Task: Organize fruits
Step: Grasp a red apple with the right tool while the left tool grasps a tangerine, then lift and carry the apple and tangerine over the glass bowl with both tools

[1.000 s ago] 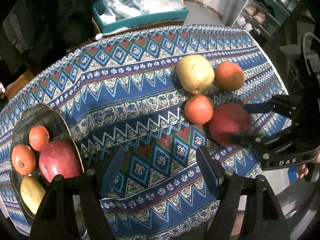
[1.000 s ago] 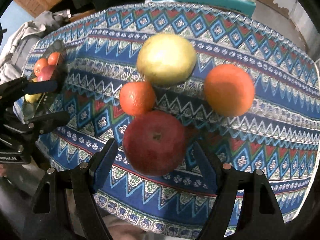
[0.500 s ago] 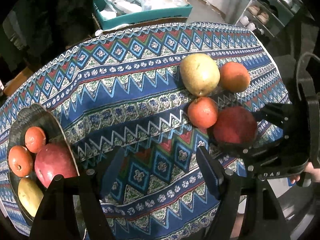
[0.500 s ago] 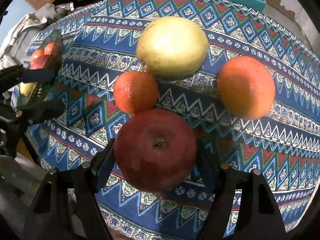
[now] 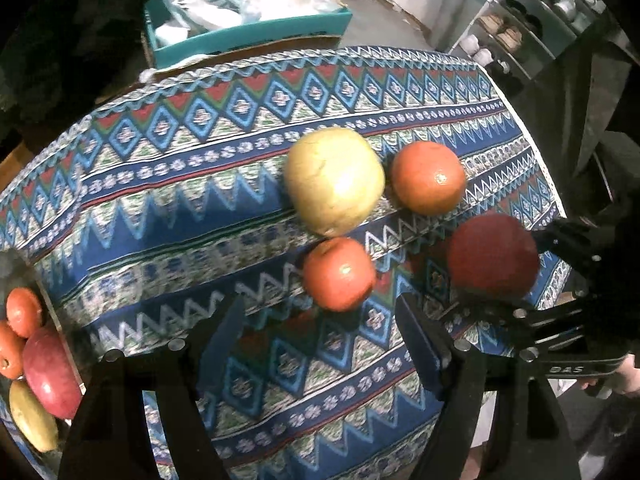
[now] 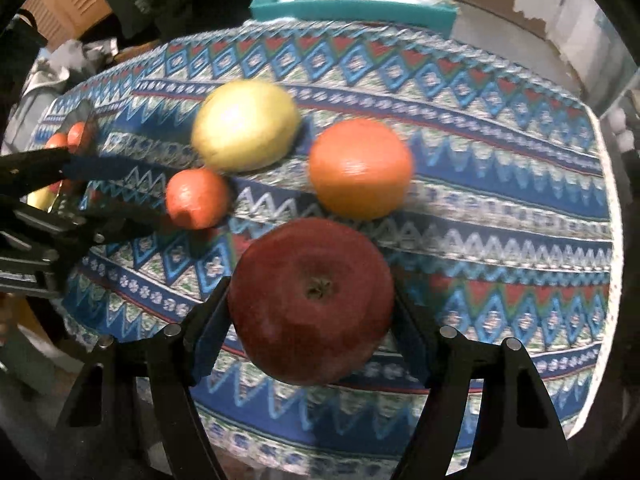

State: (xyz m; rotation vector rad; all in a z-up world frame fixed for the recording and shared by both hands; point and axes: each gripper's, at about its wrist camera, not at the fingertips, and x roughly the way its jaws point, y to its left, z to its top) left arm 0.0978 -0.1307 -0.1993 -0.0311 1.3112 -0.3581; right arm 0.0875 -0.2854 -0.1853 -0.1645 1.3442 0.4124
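Now my right claw [image 6: 312, 312], whose jaws have just been closing, grips the red apple [image 6: 312, 300] just above the patterned tablecloth [image 6: 500, 208], while my left claw [image 5: 320, 344], its jaws lately widening and empty, hangs beside the small orange [image 5: 339, 274].

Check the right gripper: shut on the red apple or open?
Shut on it. In the right wrist view the red apple fills the right gripper, both fingers against its sides.
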